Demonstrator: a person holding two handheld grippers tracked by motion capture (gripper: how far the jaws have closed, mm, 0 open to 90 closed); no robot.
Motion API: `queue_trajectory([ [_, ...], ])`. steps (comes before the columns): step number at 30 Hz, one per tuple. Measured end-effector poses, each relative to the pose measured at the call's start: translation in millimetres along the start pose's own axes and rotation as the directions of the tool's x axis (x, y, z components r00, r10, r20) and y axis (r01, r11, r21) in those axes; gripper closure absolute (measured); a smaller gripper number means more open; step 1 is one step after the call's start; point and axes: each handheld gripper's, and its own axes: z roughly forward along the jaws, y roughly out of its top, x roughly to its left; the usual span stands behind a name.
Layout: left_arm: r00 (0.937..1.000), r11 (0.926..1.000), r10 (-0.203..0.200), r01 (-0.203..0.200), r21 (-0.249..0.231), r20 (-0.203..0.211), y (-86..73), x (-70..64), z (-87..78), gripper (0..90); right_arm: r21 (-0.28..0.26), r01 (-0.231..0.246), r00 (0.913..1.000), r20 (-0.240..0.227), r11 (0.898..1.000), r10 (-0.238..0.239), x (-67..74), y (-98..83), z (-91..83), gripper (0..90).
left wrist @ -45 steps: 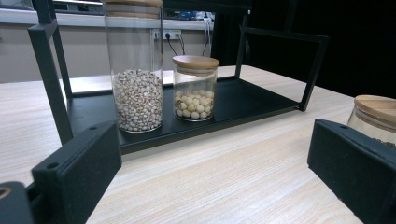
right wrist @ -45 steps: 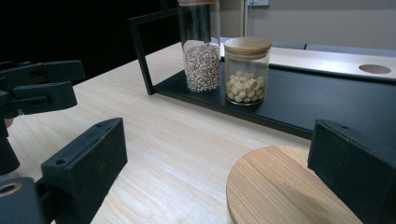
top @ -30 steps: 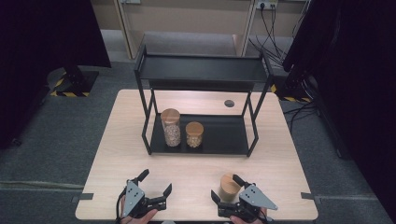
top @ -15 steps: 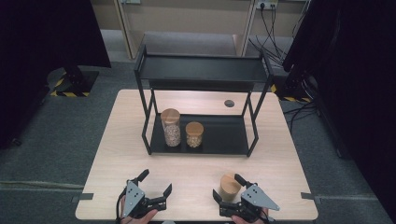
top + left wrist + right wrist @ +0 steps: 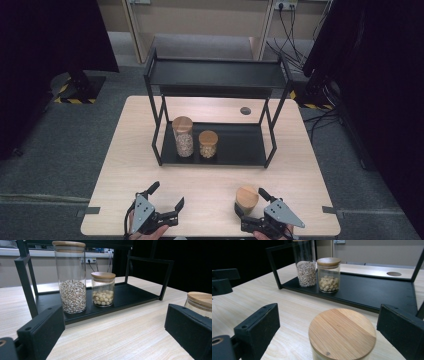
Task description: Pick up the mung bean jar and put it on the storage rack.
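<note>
Nothing moved, jar (image 5: pixel 342 333) between right hand-held gripper (image 5: pixel 328 332) jaws

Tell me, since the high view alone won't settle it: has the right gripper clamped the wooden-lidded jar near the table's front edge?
Observer: No. The right gripper is open, with a gap on either side of the wooden-lidded jar.
Operator: What's in the two jars on the rack?
Observer: The tall jar holds small grains, and the short jar holds larger pale round beans.
Operator: And the left gripper?
Observer: The left gripper is open, with nothing between its jaws.
</note>
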Motion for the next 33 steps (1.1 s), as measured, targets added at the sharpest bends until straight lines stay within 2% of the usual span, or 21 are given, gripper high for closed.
queue_trajectory([
  [15, 1.0000, 1.0000, 0.001, -0.001, -0.006, 0.001, -0.1, -0.1, -0.5, 2.3, 0.036, 0.012, 0.9989, 0.045, 0.999, -0.014, -0.5, -3.8, 2.7, 4.9],
  [33, 1.0000, 1.0000, -0.001, 0.001, -0.006, 0.004, -0.3, -0.1, 0.0, 2.4, 0.091, 0.015, 0.9986, 0.050, 0.996, -0.020, -2.7, -6.7, 13.3, 7.0],
])
